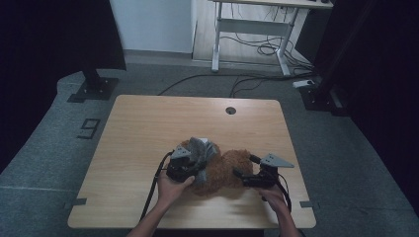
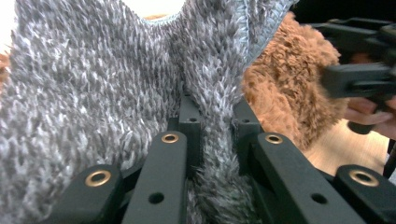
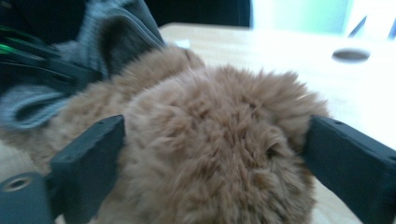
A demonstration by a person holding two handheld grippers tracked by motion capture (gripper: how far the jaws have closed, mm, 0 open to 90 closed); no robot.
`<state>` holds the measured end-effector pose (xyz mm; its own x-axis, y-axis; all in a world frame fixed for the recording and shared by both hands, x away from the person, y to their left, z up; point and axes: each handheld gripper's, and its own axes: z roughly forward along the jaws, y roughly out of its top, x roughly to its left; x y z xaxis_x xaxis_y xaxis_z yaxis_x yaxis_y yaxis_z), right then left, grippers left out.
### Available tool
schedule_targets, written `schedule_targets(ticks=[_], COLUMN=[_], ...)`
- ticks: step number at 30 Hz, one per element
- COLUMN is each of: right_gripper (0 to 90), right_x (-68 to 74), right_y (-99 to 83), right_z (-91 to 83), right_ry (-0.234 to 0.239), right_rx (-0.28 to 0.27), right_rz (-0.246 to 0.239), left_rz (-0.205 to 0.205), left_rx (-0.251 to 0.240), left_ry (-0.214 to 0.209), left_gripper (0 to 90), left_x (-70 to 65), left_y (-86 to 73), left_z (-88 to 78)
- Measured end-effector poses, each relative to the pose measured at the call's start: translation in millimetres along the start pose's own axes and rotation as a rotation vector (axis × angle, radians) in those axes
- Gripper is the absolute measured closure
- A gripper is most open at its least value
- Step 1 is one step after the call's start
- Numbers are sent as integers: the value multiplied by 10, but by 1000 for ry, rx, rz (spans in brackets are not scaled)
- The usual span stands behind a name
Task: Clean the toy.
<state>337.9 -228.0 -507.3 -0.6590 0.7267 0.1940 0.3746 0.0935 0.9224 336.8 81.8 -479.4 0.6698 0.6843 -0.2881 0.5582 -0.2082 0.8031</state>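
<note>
I'm pinching the grey knit (image 2: pixel 93 107) tight in my left gripper (image 2: pixel 212 121). My right gripper (image 3: pixel 212 140) is hanging released, jaws wide around the brown plush toy (image 3: pixel 210 154).

You get a high cam looking down on the table (image 1: pixel 148 128); both gripper cams sit v. close, sharing the brown plush toy (image 3: pixel 215 149).

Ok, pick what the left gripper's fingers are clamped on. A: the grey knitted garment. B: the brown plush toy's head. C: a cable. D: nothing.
A: in the left gripper view the left gripper has its fingers pinched on a fold of the grey knitted garment, with the brown plush toy beside it.
</note>
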Motion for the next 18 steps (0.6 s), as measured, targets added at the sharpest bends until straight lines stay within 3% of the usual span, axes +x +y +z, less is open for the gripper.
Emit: schedule_targets(ticks=[3,5,9,11,14,18], right_gripper=[0,4,209,304,377,406], right_x=[-13,-2,30,75,110,129], right_y=[-55,-106,-141,-156,-187,-216], right_z=[125,177,158,137,111,91], right_ry=[18,30,29,25,13,8], right_rx=[86,110,122,123,114,99], right_rz=[34,41,27,-5,-48,-83], left_rz=[1,2,-6,2,25,74], left_rx=[-9,-11,-8,-1,1,-2], left_ry=[-7,-10,-20,-21,-24,-54], left_gripper=[789,789,787,785,782,782], left_x=[-16,-21,-39,-70,-158,-386], left_y=[-36,-47,-8,55,199,444], left_z=[-21,-30,-60,-74,-71,39])
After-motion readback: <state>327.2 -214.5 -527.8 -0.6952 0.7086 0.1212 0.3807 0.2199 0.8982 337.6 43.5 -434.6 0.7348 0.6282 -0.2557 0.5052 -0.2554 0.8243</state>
